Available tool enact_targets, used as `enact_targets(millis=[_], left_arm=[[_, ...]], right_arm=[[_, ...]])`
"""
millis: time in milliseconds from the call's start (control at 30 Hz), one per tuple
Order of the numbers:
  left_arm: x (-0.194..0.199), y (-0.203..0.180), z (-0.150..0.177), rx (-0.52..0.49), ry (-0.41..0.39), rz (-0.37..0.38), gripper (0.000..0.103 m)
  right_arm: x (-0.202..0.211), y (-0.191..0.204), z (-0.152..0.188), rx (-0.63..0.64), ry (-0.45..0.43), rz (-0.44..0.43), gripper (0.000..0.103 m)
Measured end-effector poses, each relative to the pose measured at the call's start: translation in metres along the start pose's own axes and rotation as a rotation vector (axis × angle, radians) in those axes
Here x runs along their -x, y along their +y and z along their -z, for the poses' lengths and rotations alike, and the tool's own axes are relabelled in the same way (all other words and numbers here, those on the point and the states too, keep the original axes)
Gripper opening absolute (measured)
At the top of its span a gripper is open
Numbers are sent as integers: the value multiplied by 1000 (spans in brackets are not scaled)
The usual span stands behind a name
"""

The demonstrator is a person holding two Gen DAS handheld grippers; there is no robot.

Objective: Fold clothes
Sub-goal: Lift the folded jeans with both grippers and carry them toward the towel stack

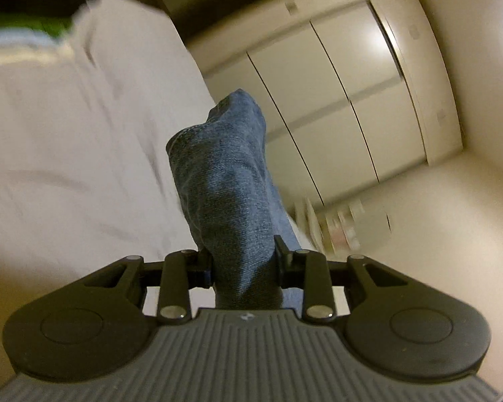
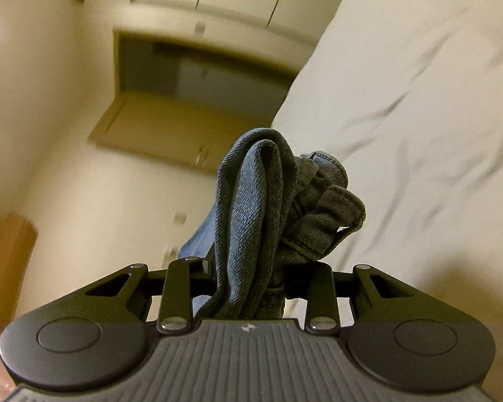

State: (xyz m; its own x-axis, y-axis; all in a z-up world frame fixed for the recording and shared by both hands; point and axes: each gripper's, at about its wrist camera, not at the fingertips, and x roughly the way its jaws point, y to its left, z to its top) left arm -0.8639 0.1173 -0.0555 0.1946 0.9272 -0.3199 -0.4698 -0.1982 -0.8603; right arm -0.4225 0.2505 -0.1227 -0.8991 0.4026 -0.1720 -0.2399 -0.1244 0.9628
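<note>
A blue denim garment is bunched between the fingers of my left gripper, which is shut on it; the cloth rises past the fingertips and hides them. In the right wrist view another thick fold of the same blue denim garment, with a seamed hem at its right, is clamped in my right gripper, also shut on it. Both grippers are lifted above a white bed sheet, which lies to the right in the right wrist view. How the denim hangs below the grippers is hidden.
Cream wardrobe doors stand beyond the bed. A dark and green heap lies at the sheet's far left corner. A doorway or recess opens in the cream wall, and a brown cardboard box sits at the lower left.
</note>
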Motion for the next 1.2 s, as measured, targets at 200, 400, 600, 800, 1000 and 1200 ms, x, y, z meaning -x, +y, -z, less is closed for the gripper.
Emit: enact_targets(millis=[200, 400, 600, 800, 1000, 1200], left_arm=[[24, 61, -162, -19, -74, 2, 27], [63, 116, -318, -40, -158, -25, 27], [75, 157, -404, -21, -282, -34, 27], [65, 211, -425, -28, -343, -136, 28], [30, 300, -415, 113, -258, -322, 31], [26, 275, -423, -26, -309, -298, 31]], right_arm=[[-190, 53, 7, 25, 56, -55, 33], [-368, 111, 3, 62, 116, -85, 33], [-513, 156, -11, 142, 210, -122, 33], [-617, 159, -1, 178, 322, -113, 33], [-700, 87, 11, 110, 436, 107, 38], [-702, 101, 11, 217, 401, 47, 37]])
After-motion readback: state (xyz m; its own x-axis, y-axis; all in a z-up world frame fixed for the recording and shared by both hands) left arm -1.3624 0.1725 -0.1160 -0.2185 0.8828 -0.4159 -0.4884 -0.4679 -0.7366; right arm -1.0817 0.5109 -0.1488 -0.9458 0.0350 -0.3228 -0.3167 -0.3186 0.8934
